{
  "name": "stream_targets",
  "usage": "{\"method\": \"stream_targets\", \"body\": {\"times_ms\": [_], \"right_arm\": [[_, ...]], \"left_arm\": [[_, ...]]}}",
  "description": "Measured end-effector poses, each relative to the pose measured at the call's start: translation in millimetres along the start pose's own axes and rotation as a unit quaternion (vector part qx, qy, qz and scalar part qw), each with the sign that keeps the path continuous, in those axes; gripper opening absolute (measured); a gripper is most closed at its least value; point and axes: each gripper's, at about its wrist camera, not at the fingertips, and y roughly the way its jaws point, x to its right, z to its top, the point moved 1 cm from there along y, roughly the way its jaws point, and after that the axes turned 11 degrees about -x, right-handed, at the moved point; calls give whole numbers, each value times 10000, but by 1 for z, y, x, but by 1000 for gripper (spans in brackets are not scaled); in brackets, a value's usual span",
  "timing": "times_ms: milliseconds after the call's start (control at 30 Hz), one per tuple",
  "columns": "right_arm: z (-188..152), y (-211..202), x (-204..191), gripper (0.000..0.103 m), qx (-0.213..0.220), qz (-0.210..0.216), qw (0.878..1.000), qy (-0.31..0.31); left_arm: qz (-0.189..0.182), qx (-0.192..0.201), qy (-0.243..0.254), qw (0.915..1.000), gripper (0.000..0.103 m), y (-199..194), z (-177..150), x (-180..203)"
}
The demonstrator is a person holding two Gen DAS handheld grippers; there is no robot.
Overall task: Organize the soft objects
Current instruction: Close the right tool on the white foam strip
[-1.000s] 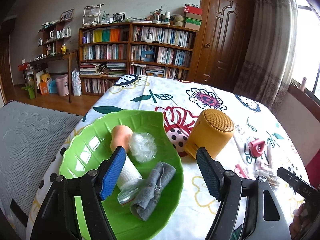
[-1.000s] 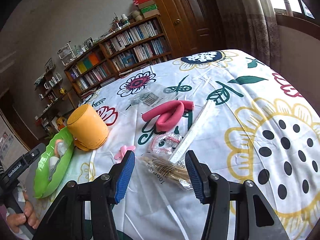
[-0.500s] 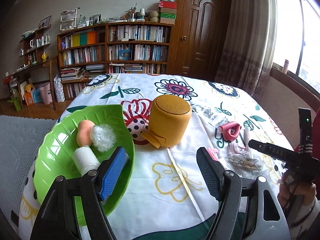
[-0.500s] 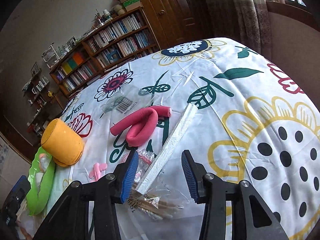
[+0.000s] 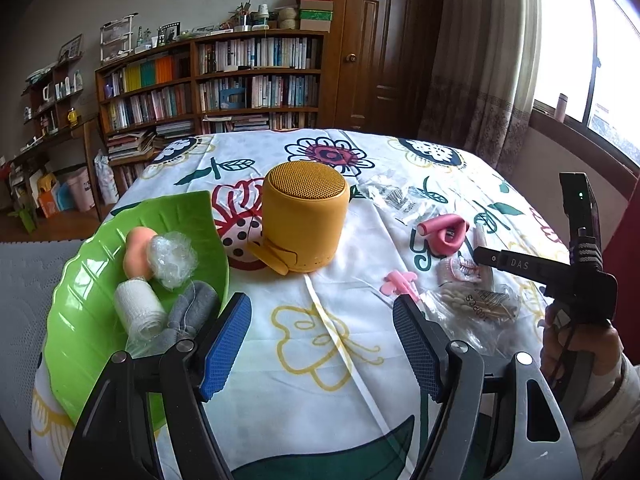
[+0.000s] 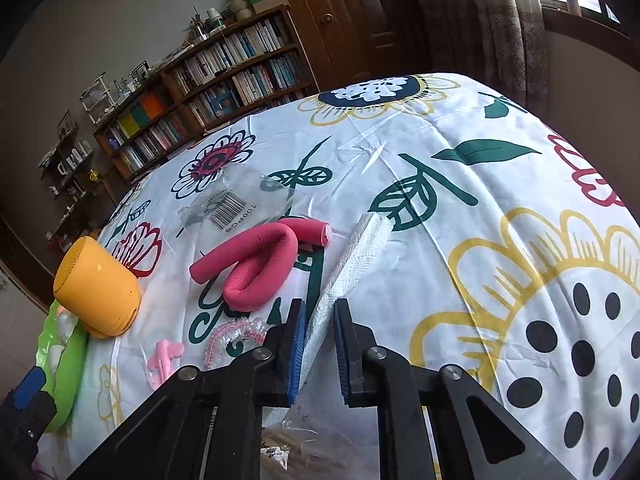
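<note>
- One flowered tablecloth (image 6: 460, 152) carries the whole sorting job, spread ahead of both grippers.
- The green leaf-shaped plate (image 5: 84, 320) sits just left of the left gripper's left finger, evidently the collecting spot: a peach sponge (image 5: 136, 248), a ball of clear wrap (image 5: 173, 254), a white gauze roll (image 5: 138, 312) and a grey cloth (image 5: 188, 312) already lie in it.
- The yellow speaker (image 5: 304, 216) stands straight ahead of the left gripper, between the plate and the unsorted pile; being hard, it probably stays out.
- The left gripper (image 5: 322, 344) hovers over bare cloth with jaws spread wide and nothing between them, seemingly waiting.
- The right gripper (image 6: 318, 344) has its jaws drawn in close around the near end of a white mesh strip (image 6: 356, 256), the blue pads (image 6: 298, 344) at or nearly against it; whether it is fully pinched cannot be told.
- The strip runs forward from that gripper, lying flat on the cloth, so it looks to be the next soft item to go.
- A pink foam roller (image 6: 256, 264) lies bent, just left of the strip.
- A barcoded clear bag (image 6: 232, 208) lies beyond the roller.
- A small pink clip (image 6: 164, 356) rests to the gripper's near left.
</note>
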Motion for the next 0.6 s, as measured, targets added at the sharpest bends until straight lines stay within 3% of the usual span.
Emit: {"method": "stream_targets", "body": {"times_ms": [600], "right_arm": [[-21, -37, 46, 14, 115, 146, 9998, 72]], "left_arm": [[-297, -366, 392, 9981, 74, 17, 1, 43]]}}
